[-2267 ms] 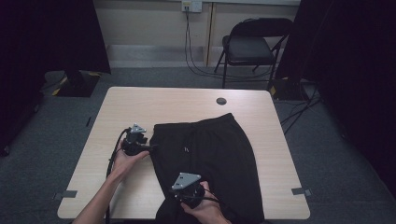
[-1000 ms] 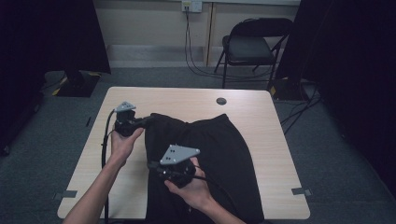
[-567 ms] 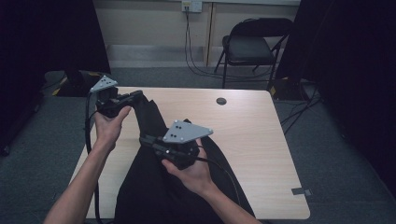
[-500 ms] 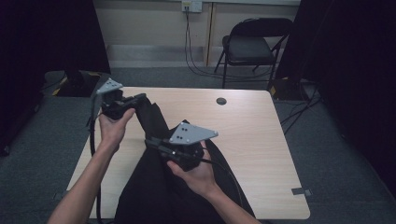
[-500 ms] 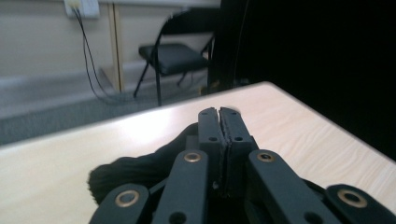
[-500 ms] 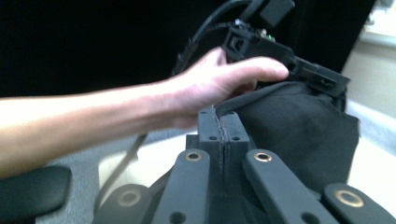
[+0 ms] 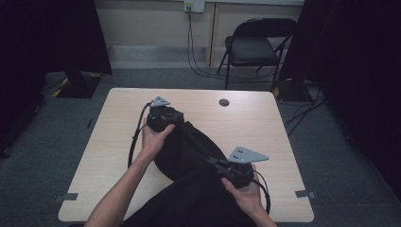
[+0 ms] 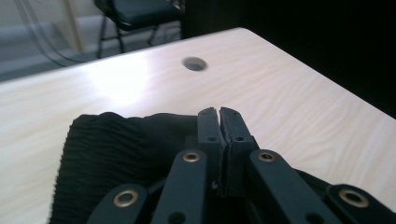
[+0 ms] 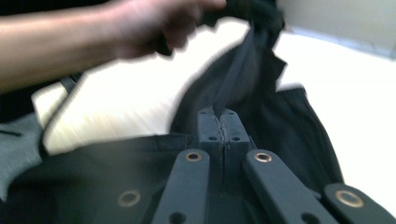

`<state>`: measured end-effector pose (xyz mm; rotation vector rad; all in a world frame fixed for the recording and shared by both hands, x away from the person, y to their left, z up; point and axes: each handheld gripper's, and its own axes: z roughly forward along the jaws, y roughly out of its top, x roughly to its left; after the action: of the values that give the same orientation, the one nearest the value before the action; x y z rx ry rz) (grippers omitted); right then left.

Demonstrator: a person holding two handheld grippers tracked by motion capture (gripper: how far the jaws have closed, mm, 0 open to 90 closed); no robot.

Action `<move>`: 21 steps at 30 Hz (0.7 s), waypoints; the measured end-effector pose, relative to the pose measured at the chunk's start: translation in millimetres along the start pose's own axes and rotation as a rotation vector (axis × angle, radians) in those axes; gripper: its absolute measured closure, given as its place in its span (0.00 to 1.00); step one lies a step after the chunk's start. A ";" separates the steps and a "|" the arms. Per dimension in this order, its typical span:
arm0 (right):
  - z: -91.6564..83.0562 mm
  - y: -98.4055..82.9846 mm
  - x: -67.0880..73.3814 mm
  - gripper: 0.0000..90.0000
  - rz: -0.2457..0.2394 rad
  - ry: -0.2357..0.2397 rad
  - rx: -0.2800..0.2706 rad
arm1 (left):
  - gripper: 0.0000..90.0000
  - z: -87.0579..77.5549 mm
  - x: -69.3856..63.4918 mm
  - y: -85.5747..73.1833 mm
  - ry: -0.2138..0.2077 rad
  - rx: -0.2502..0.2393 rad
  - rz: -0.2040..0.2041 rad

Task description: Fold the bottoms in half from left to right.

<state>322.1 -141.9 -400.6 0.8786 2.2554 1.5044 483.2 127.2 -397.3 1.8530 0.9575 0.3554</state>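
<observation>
A black garment [image 7: 189, 151] lies bunched on the light wooden table [image 7: 265, 127], and its lower part hangs over the near edge. My left gripper [image 7: 171, 116] is at the garment's far left corner, shut on the ribbed waistband [image 8: 116, 144]. The left gripper [image 8: 219, 112] sits low over the table top. My right gripper [image 7: 213, 161] is near the front right, shut on a fold of the same cloth [image 9: 247, 70]. In the right gripper view, the right gripper [image 9: 219, 114] points towards the other hand [image 9: 154, 23], and the cloth runs taut between the two grippers.
A round cable hole [image 7: 223, 102] sits in the table's far middle [image 8: 194, 63]. A black folding chair [image 7: 255, 47] stands behind the table, with cables on the floor by the wall. Bare wood lies to the left and right of the garment.
Both grippers have come down and moved right, towards the person, from their raised position. The garment held up between them now rests bunched on the table.
</observation>
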 end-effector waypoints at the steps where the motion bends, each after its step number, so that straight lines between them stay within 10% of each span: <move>1: -0.9 -7.1 -3.9 0.99 0.006 -0.013 0.018 | 0.98 8.1 -2.8 -3.0 -0.004 0.019 0.006; 9: 6.8 -51.8 -38.3 0.99 0.053 -0.088 0.170 | 0.84 50.2 -8.9 -29.3 0.027 0.073 0.024; 14: 9.0 -64.2 -50.5 0.99 0.064 -0.118 0.240 | 0.55 21.7 -2.8 -21.9 0.036 0.007 0.013; 21: 0.7 -67.1 -53.4 0.86 0.032 -0.172 0.283 | 0.65 -27.6 0.5 -53.8 0.016 0.076 0.047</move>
<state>341.9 -192.9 -466.6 1.0814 2.3682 1.0889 442.1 156.2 -430.7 1.9465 0.9517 0.3677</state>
